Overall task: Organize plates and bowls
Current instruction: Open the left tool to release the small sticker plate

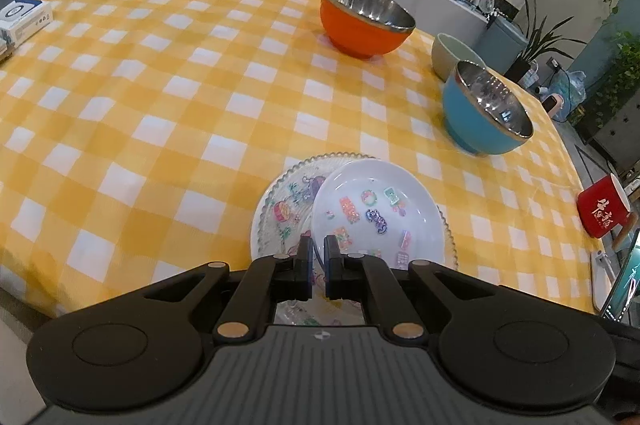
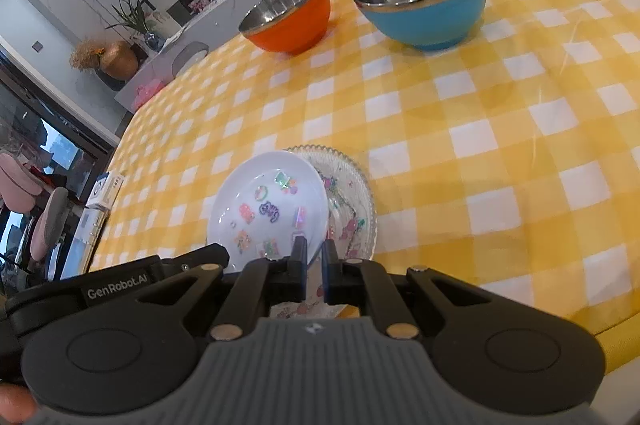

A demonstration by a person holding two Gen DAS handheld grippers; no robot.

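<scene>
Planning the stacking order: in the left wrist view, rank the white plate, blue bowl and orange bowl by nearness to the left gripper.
1. White plate, at the left gripper's jaws.
2. Blue bowl, right.
3. Orange bowl, far centre.

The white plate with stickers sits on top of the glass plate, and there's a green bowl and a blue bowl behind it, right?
Almost. The white plate does rest on the glass plate, and a blue bowl stands behind. But the other bright bowl is orange, not green, as both wrist views show.
</scene>
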